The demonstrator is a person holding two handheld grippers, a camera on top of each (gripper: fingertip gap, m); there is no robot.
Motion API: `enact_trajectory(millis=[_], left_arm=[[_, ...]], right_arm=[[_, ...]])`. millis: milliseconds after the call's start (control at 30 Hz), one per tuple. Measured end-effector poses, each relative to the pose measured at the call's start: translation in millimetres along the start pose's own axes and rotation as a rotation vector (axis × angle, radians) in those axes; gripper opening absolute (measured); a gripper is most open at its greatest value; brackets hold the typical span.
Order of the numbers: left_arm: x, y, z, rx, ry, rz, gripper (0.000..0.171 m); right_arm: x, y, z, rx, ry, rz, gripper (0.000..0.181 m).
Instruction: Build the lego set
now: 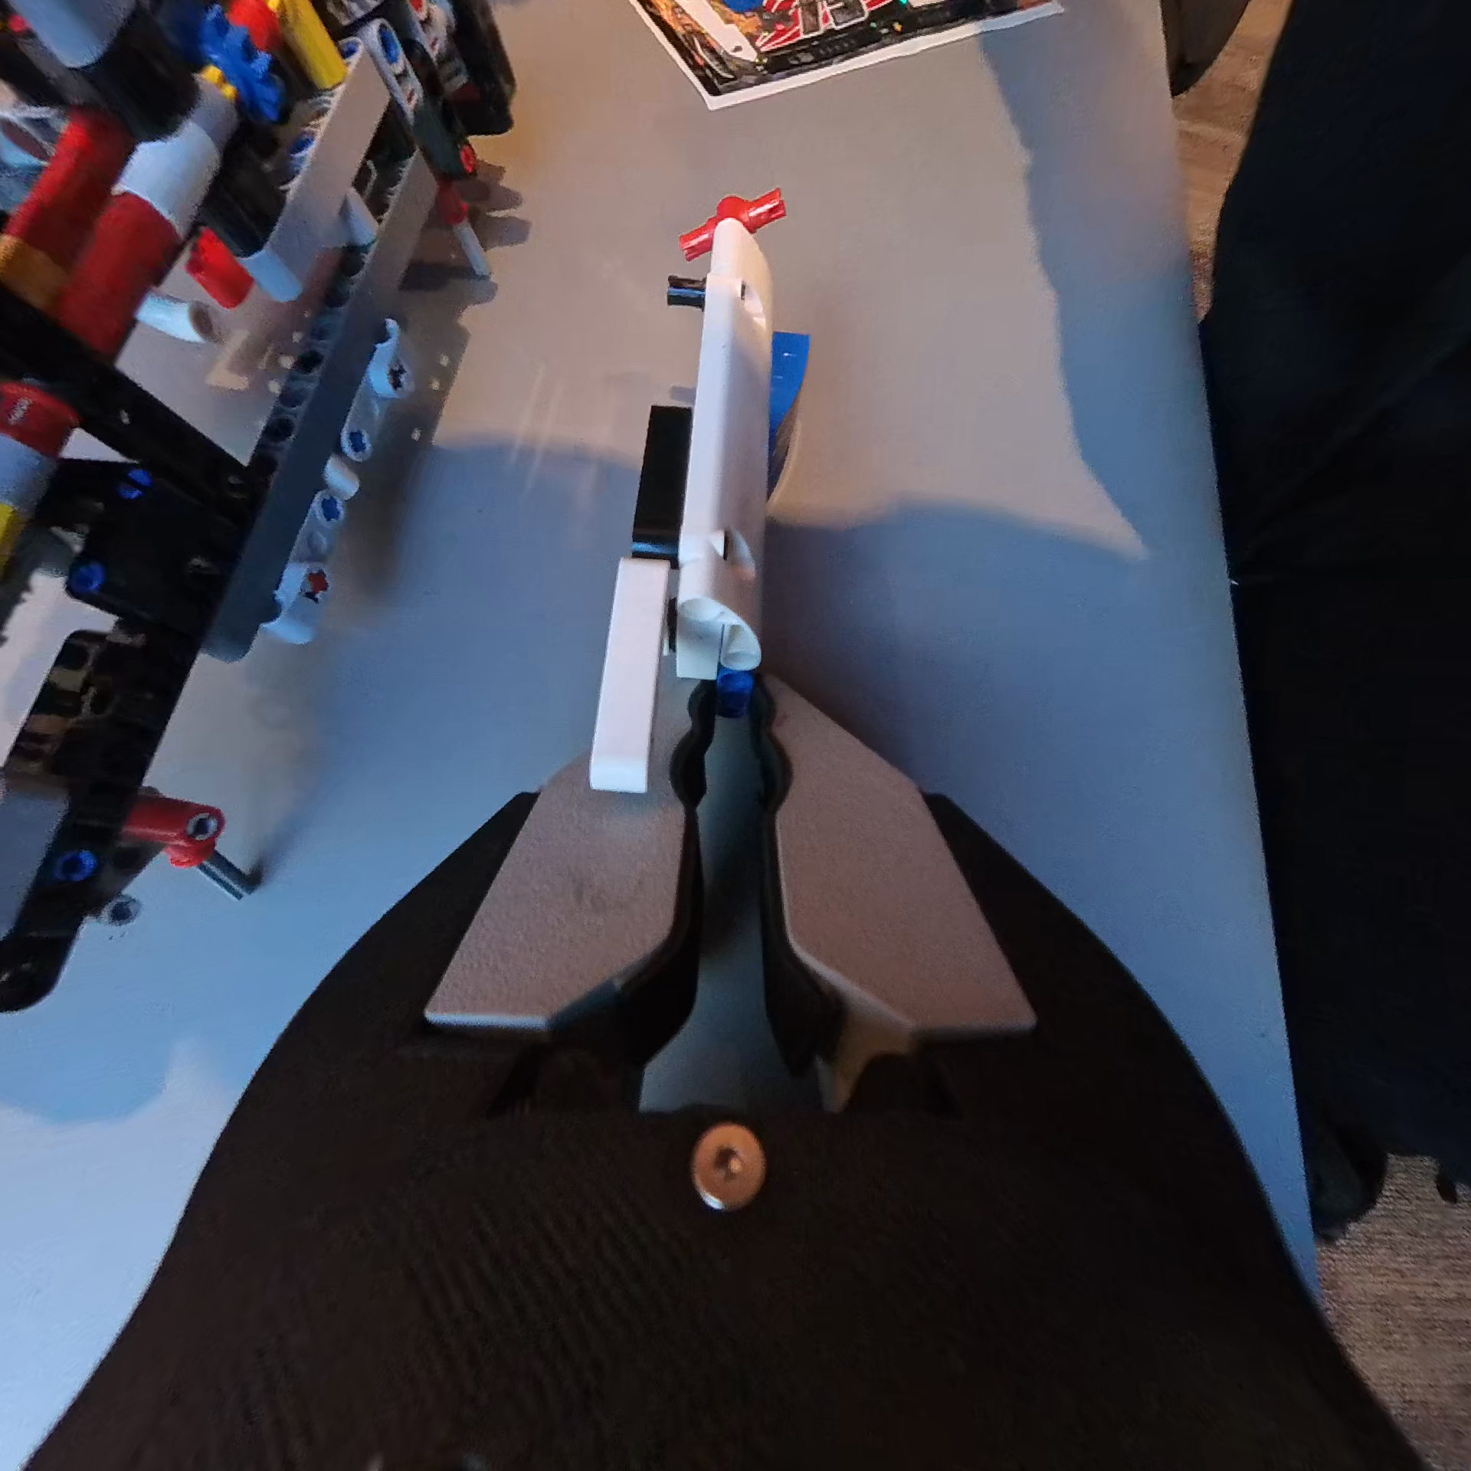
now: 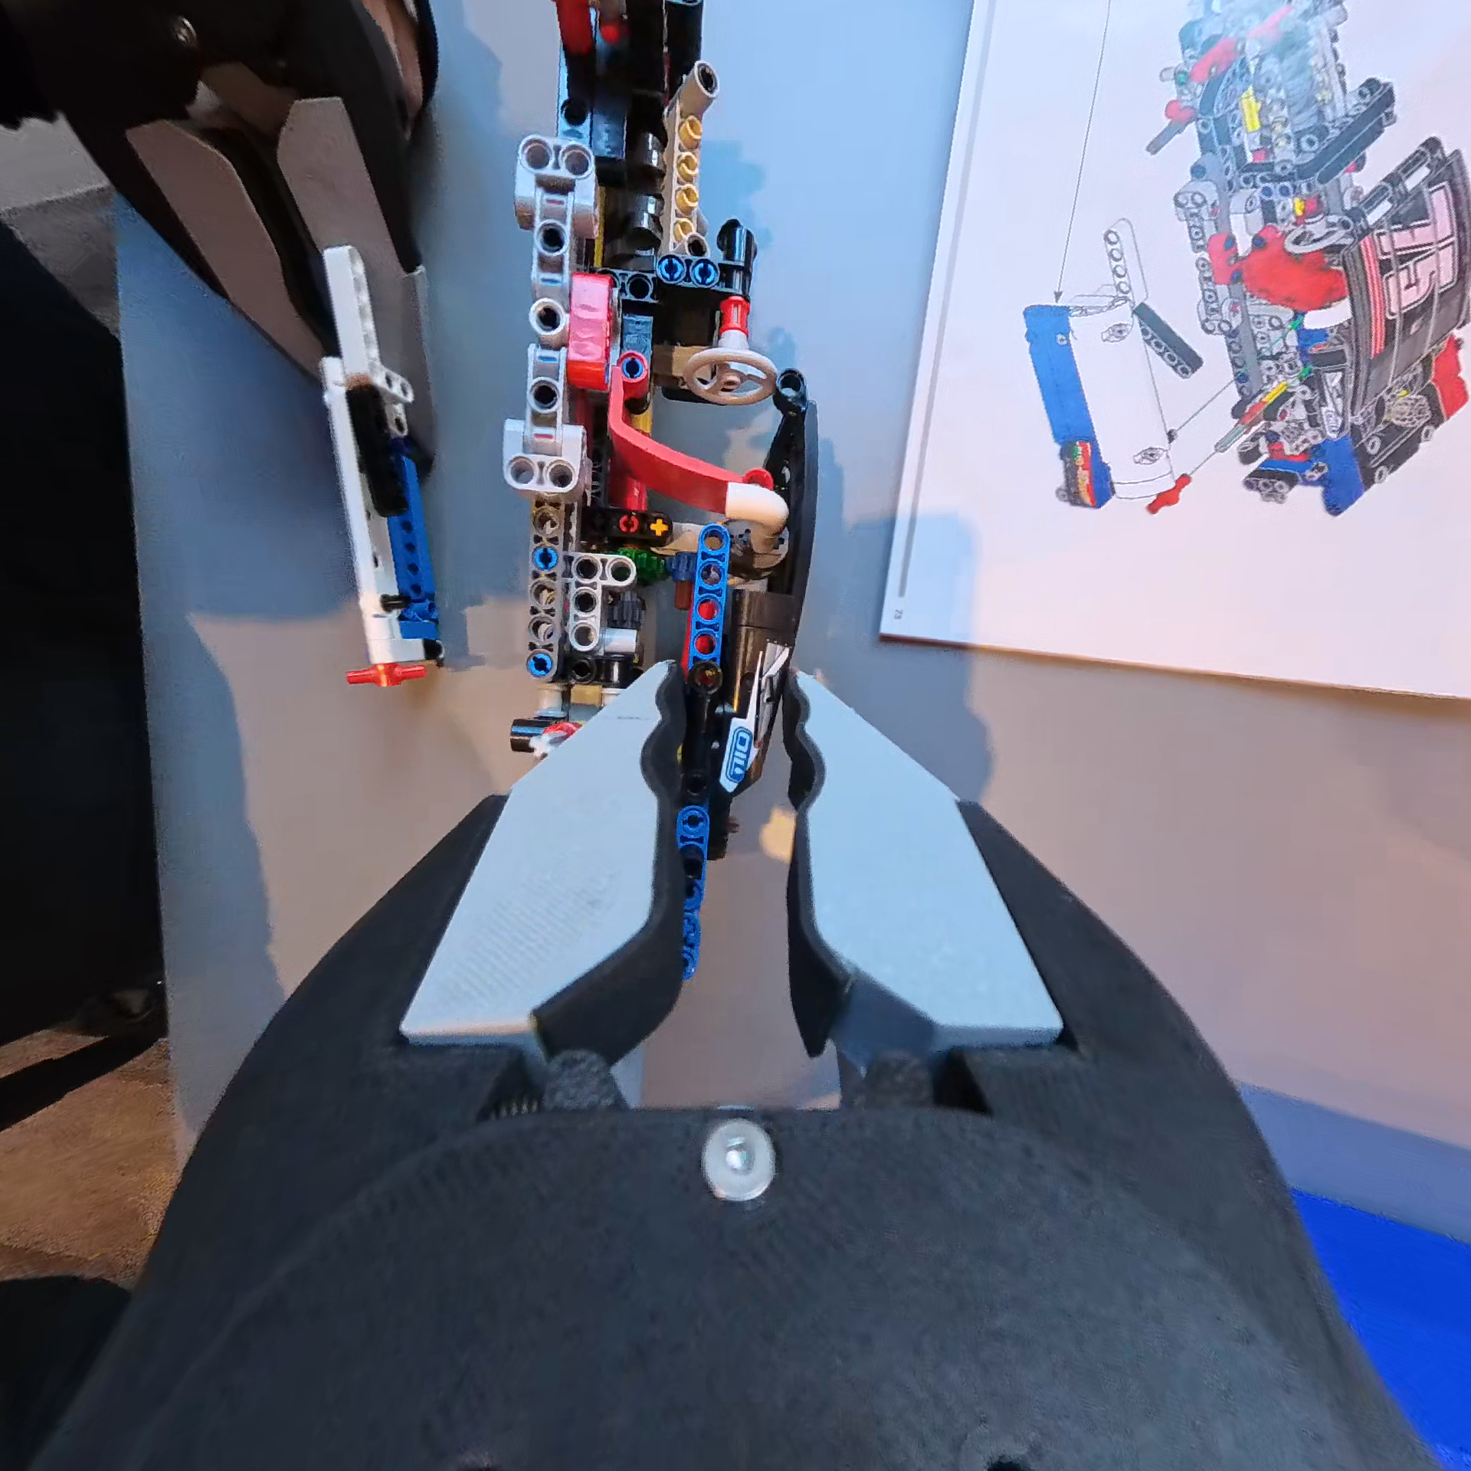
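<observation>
Your left gripper (image 1: 728,700) fills the foreground of its own view, fingers drawn close together and pinching the near end of a long white sub-assembly (image 1: 728,446) at a blue pin (image 1: 734,689). That piece stretches away from you above the grey table (image 1: 995,398), carrying a black beam (image 1: 662,477) along one side, a blue panel (image 1: 788,374) on the other and a red axle connector (image 1: 734,221) at its far tip. To its left stands the larger lego model (image 1: 159,318), a dense frame of black, grey, red, yellow and white parts.

Your right gripper (image 2: 728,700) is set at a narrow gap around the near end of the lego model (image 2: 629,382): the left pad presses a blue and black beam (image 2: 696,836), while whether the right pad touches the black stickered panel (image 2: 752,716) cannot be told. A steering wheel (image 2: 728,378) and a curved red panel (image 2: 669,462) show further up the build. The white sub-assembly (image 2: 382,493) hangs well left of the model in the left gripper (image 2: 350,263). An open instruction booklet (image 2: 1194,358) lies on the table (image 2: 1114,875) to the right.
</observation>
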State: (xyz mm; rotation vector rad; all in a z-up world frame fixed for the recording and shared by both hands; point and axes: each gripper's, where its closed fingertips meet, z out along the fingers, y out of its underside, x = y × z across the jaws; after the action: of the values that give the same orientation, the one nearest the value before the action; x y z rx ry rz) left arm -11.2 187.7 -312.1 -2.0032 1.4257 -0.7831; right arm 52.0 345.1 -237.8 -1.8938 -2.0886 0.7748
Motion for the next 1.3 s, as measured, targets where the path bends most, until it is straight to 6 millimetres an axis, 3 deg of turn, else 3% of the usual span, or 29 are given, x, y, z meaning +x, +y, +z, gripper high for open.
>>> enact_trajectory(millis=[433, 767, 900, 1033, 1167, 1300], left_arm=[[10, -1, 2, 0.001, 0.028, 0.052, 0.005], [11, -1, 3, -0.003, 0.029, 0.062, 0.005], [11, -1, 3, -0.003, 0.034, 0.058, 0.005], [11, -1, 3, -0.003, 0.037, 0.056, 0.005], [11, -1, 3, -0.003, 0.042, 0.050, 0.005], [11, -1, 3, -0.003, 0.042, 0.051, 0.005]], right_arm=[[-44, 14, 20, -0.006, -0.189, 0.049, 0.023], [-48, 13, 21, 0.020, -0.186, 0.047, 0.023], [-48, 13, 23, 0.043, -0.285, 0.133, 0.025], [-43, 1, 18, 0.110, -0.382, 0.228, 0.023], [-40, -7, 13, 0.123, -0.408, 0.214, 0.015], [-33, -14, 8, 0.142, -0.376, 0.203, 0.023]])
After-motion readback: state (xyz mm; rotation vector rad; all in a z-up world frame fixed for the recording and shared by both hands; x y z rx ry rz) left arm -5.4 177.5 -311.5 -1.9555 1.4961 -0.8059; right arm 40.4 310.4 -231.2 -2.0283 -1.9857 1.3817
